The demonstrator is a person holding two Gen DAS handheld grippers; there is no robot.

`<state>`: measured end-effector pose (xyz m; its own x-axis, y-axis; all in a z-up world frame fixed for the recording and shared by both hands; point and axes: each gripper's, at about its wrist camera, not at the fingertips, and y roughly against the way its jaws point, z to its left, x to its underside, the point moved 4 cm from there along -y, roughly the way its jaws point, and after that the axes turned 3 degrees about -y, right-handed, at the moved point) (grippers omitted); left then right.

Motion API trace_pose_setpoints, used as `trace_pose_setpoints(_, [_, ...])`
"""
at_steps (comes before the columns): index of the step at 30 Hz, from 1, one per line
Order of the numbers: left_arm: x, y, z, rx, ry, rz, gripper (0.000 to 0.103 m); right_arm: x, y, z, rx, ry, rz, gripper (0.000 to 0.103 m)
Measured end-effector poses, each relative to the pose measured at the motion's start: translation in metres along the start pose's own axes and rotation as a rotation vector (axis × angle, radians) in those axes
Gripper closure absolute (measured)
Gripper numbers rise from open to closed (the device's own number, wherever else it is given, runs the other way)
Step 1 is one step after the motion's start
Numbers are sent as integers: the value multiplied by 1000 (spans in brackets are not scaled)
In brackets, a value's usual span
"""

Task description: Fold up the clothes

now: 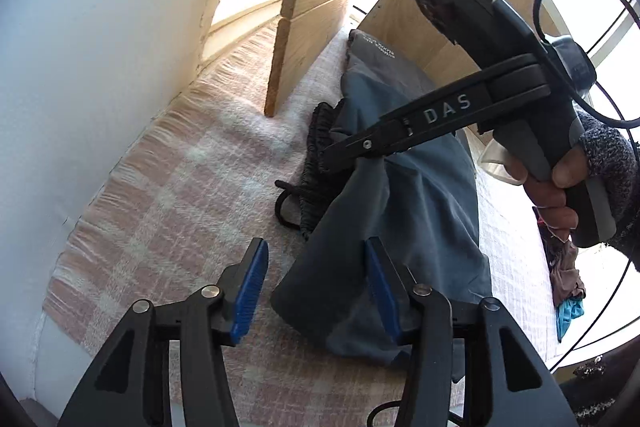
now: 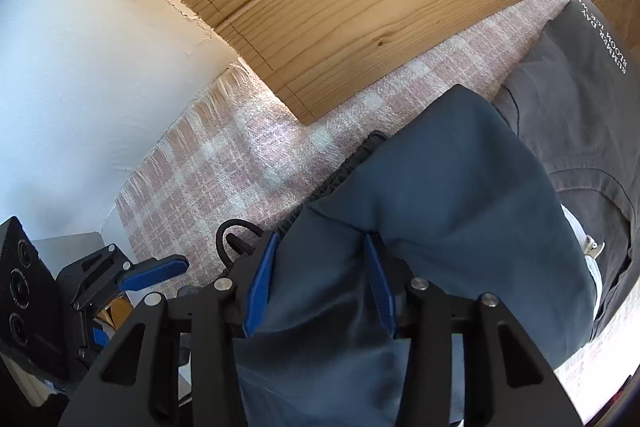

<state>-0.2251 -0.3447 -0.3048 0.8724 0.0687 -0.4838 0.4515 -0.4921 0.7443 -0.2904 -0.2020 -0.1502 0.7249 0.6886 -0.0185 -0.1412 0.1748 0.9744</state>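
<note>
— Left wrist view first: where is the blue-grey garment [image 1: 420,195] seen against the fingers?

— It is seen spread over a pink-and-white checked blanket [image 1: 180,187]. The left gripper [image 1: 316,287] is held just above its near corner with the fingers spread wide. One blue pad is over the cloth and the other is over bare blanket, and nothing is pinched.

— And the right gripper [image 1: 332,157]?

— It is gripped by a hand [image 1: 552,187] and pointed down at the middle of the garment, where the cloth is drawn up into a peak at its tip. In the right wrist view its fingers [image 2: 260,283] are seen apart, with the blue-grey cloth filling the gap between them and creased against one pad. Whether the cloth is actually gripped cannot be told.

— How is the garment described?

— A smooth, matte, slate-blue fabric is shown, softly rumpled. A black gathered waistband [image 1: 316,147] and a looped black drawcord [image 1: 286,203] are seen at its edge. A dark grey garment [image 2: 580,131] lies beside and partly under it, near a wooden board [image 2: 360,7].

— Is any writing legible?

— "DAS" is printed on the right gripper. On the dark grey garment "SUMMER DAY" and "BLOOM" can be read in white, and the rest is cut off.
</note>
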Motion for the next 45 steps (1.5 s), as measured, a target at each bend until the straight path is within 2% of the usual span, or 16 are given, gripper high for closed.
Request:
trace_pose_setpoints(4, [-3, 1, -1, -24, -24, 15, 55, 4, 7, -1, -47, 7, -12, 62])
trace_pose_setpoints(7, [-13, 7, -11, -47, -70, 2, 55, 11, 34, -8, -182, -35, -31, 62])
trace_pose_setpoints(10, [-22, 16, -24, -66, -126, 3, 55, 27, 88, -32, -312, -61, -166, 61])
trace_pose_setpoints(11, [-25, 20, -28, -77, -146, 4, 55, 36, 105, -46, -317, -67, -211, 58])
trace_pose_setpoints(15, [-43, 19, -67, -71, -235, 2, 55, 76, 139, -135, -207, -215, -344, 55])
trace_pose_setpoints(19, [-62, -22, -106, -36, -352, 59, 54, 122, 114, -220, -136, -369, -327, 55])
trace_pose_setpoints(23, [-57, -68, -113, -119, -402, 188, 55, 137, 70, -254, -204, -410, -334, 55])
trace_pose_setpoints(25, [-51, -81, -104, -180, -404, 228, 55, 135, 57, -256, -262, -392, -342, 55])
trace_pose_setpoints(30, [-46, -83, -103, -215, -425, 251, 53, 118, 38, -240, -352, -274, -372, 55])
trace_pose_setpoints(32, [-46, -86, -106, -237, -435, 265, 53, 114, 38, -237, -374, -248, -401, 51])
trace_pose_setpoints(36, [-44, -86, -110, -269, -448, 279, 53, 115, 38, -246, -488, -277, -432, 50])
trace_pose_setpoints(37, [-44, -85, -111, -275, -442, 280, 53, 115, 34, -251, -525, -307, -442, 51])
trace_pose_setpoints(38, [-44, -84, -113, -278, -437, 279, 54, 113, 30, -254, -553, -333, -449, 65])
trace_pose_setpoints(40, [-38, -73, -127, -270, -434, 270, 56, 107, 21, -251, -558, -344, -431, 83])
trace_pose_setpoints(42, [-32, -62, -142, -262, -433, 258, 55, 105, 22, -250, -573, -339, -426, 84])
trace_pose_setpoints(45, [1, -43, -189, -238, -491, 228, 50, 103, 29, -244, -535, -303, -413, 85])
